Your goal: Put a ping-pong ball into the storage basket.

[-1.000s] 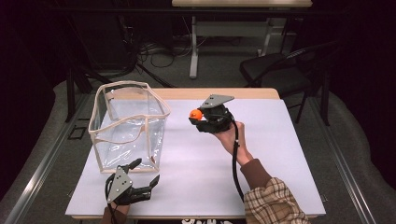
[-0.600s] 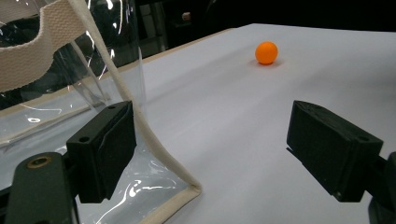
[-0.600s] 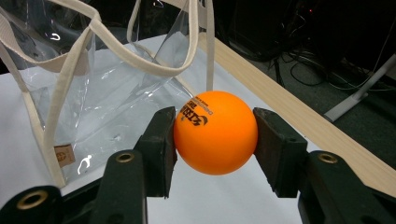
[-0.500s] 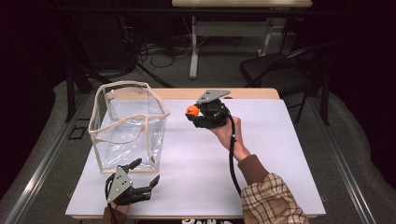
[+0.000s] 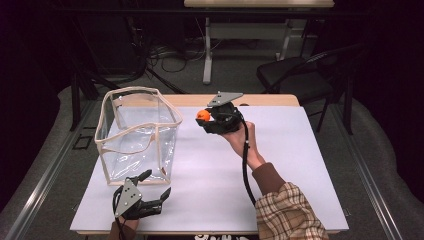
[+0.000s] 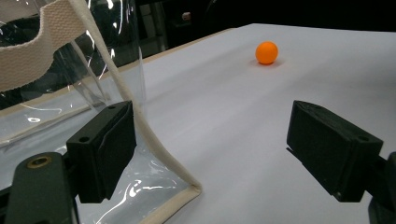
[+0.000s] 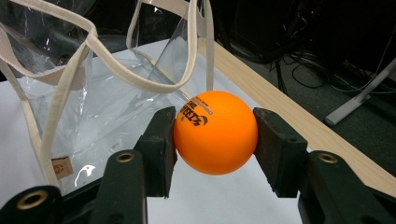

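Orange table-tennis ball (image 5: 203, 115): in the high view it sits between the jaws of the right gripper (image 5: 204, 118), which is clamped on it and held up over the far part of the white table top (image 5: 300, 165), just beside the open mouth of the clear tote bag (image 5: 137, 91). The left gripper (image 5: 157, 183) lies on the table top at the bag's near corner, jaws apart and holding nothing.

In the left gripper view, the left gripper (image 6: 210, 149) stands wide open. One pad is close to the bag's (image 6: 173, 205) webbing-trimmed corner; I cannot tell whether they touch. Well beyond it, an orange ball (image 6: 266, 52) seems to rest on the white surface. Whether it is the held one or another I cannot tell.

In the right gripper view, the right gripper (image 7: 215, 140) pinches the ball (image 7: 215, 132) across its widest part, one pad on each side. The bag (image 7: 93, 93) stands behind, its handles drooping.

The ball probably handles as very light, hollow, stiff and smooth. It would squirt out of an off-centre pinch and could dent under a hard squeeze, so a gentle hold straight across the middle, as here, looks right. Once released it will likely bounce and roll.

Being a sphere, it has no long axis and points nowhere. Only its black printed lettering marks a side, which faces up and towards the camera's left.
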The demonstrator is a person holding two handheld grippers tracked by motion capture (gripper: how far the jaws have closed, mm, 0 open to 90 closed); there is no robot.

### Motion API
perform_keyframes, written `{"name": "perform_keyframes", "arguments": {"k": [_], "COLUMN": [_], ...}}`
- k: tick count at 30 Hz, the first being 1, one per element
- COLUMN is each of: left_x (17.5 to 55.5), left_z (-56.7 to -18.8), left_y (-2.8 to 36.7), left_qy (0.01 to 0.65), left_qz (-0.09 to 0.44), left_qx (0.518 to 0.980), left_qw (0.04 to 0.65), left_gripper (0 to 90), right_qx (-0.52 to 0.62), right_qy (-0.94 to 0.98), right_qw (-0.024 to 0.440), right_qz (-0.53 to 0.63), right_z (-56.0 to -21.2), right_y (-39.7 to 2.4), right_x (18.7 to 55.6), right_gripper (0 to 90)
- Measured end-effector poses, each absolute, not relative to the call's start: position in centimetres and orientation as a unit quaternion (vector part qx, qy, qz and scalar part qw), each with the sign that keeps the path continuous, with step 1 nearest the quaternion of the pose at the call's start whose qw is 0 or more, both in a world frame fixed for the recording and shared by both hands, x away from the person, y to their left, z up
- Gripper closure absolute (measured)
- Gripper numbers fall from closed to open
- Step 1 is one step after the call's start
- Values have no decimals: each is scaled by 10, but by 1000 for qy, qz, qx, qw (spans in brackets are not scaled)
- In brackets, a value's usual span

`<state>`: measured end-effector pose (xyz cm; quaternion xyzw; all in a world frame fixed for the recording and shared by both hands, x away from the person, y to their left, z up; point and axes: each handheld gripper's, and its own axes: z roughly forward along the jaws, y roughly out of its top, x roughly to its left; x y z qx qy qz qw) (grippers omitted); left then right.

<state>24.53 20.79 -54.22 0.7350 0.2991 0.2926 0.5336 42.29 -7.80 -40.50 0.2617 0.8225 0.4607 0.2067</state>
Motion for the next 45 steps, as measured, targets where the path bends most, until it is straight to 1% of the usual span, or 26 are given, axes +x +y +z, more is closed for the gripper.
{"name": "perform_keyframes", "arguments": {"k": [13,45], "left_x": [245,246], "left_z": [-542,-542], "left_y": [208,209], "left_qy": [300,299], "left_qz": [293,293], "left_qx": [735,734], "left_qw": [533,535], "left_gripper": [158,158], "right_qx": [257,244], "right_qy": [824,824], "right_qw": [199,198], "right_qz": [463,471], "right_z": [-398,-379], "right_y": [-63,-37], "right_x": [433,446], "right_gripper": [511,511]}}
